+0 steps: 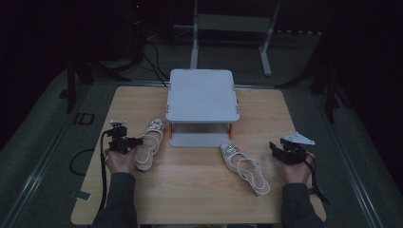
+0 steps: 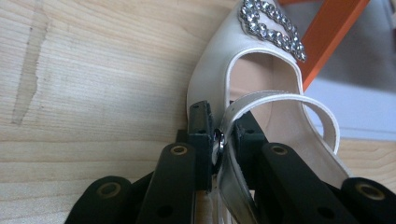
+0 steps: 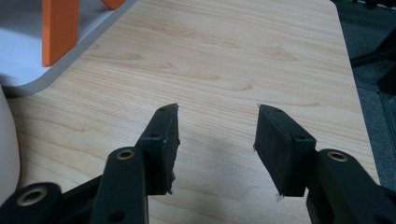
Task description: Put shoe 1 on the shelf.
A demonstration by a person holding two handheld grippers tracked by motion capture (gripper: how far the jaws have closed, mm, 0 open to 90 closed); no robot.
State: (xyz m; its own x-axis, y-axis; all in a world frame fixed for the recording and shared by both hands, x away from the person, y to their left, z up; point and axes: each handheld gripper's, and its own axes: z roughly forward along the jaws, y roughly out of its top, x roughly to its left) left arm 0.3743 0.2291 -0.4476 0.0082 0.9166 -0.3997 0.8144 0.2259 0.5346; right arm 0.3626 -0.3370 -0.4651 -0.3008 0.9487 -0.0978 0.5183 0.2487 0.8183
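Dark floor surrounds a pale wooden counter (image 1: 190, 190). At its left, the left gripper (image 1: 134, 141) is clamped on the strap of a white shoe (image 1: 149, 145); the left gripper view shows the jaws pinching that strap by its small metal buckle, with a jewelled ornament (image 2: 273, 28) on the toe. A grey two-level stand (image 1: 202, 95) with orange legs sits mid-counter, between the shoes. A second white shoe (image 1: 244, 168) lies right of centre. Nearby, the right gripper (image 3: 215, 140) hangs with jaws spread over bare wood.

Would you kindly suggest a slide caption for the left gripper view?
Left gripper shut on a white sandal's strap beside its rhinestone buckle.
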